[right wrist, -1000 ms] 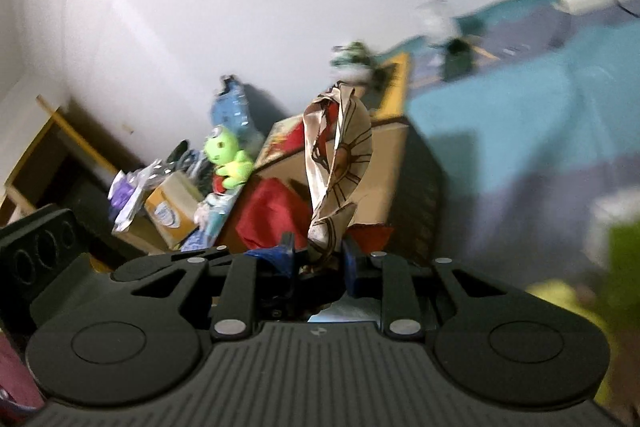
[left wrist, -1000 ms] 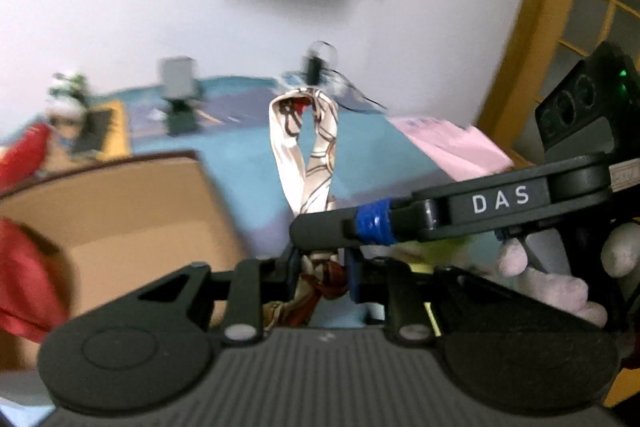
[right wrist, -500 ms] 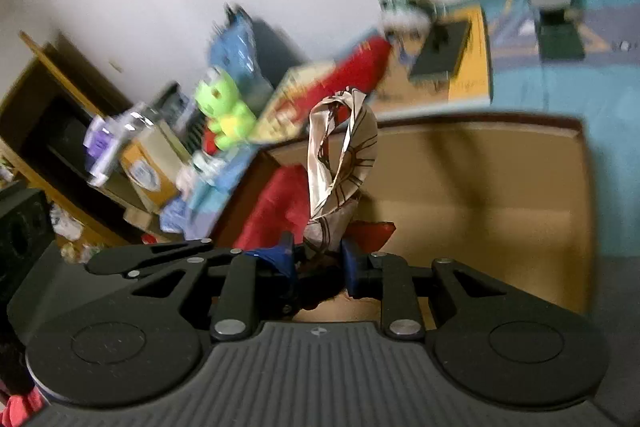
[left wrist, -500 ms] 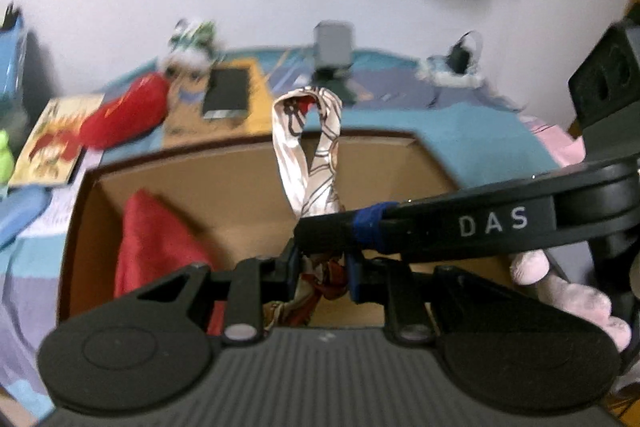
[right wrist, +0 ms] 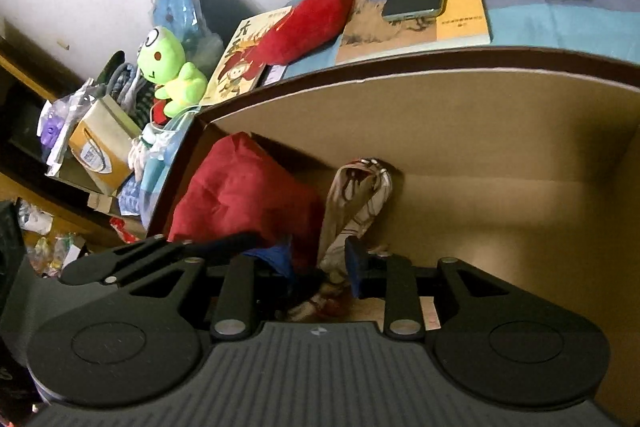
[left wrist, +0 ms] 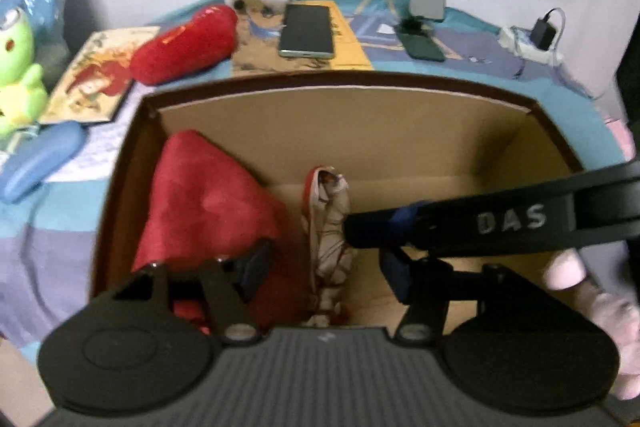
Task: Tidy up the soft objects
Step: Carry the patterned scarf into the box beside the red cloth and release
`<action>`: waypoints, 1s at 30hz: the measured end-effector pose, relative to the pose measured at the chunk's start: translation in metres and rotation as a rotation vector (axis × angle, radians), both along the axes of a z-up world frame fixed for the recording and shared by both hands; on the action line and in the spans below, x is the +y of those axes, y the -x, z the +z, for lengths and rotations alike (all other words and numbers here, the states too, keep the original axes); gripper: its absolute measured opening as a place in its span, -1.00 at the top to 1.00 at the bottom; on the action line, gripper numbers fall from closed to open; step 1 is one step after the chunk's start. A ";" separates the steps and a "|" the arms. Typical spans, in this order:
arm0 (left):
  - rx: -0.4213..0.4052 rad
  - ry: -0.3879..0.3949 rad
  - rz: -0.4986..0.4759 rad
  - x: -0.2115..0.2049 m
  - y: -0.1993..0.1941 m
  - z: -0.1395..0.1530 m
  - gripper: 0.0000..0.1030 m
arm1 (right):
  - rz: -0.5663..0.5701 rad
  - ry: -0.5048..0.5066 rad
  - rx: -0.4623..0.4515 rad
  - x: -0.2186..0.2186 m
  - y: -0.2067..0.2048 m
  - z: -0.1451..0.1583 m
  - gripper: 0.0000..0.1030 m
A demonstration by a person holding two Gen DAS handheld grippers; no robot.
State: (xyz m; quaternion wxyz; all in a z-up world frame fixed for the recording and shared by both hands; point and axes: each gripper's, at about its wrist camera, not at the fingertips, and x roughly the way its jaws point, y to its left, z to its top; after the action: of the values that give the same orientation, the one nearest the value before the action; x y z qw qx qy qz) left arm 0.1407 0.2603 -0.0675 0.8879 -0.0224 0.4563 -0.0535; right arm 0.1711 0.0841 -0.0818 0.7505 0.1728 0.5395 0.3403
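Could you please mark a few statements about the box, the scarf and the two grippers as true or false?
1. The patterned scarf is inside the cardboard box. True.
2. The left gripper is clamped on the scarf. False: its fingers are spread apart, with the scarf loose between them.
3. A red cloth lies in the box beside the scarf. True.
4. The green frog plush sits inside the box. False: it is outside, among clutter left of the box.
5. A phone lies on a book behind the box. True.
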 end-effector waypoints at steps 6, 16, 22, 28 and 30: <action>0.008 -0.012 0.019 -0.003 0.008 0.003 -0.19 | -0.013 -0.003 -0.005 -0.006 0.002 0.002 0.76; -0.033 -0.077 0.045 -0.025 0.033 0.026 -0.19 | -0.027 -0.054 -0.035 -0.026 0.023 0.020 0.75; -0.042 -0.122 0.087 -0.042 0.058 0.040 -0.19 | -0.007 -0.103 -0.053 -0.042 0.046 0.033 0.75; -0.058 -0.152 0.109 -0.065 0.087 0.051 -0.19 | 0.024 -0.141 -0.079 -0.058 0.071 0.047 0.75; -0.059 -0.156 0.116 -0.072 0.094 0.052 -0.19 | 0.035 -0.152 -0.082 -0.065 0.079 0.049 0.75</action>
State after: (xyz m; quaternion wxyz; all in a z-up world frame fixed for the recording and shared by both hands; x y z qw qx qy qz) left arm 0.0462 0.1887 -0.0156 0.9017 0.0219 0.4305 0.0329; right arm 0.0923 0.0194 -0.0327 0.7506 0.2060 0.4839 0.4001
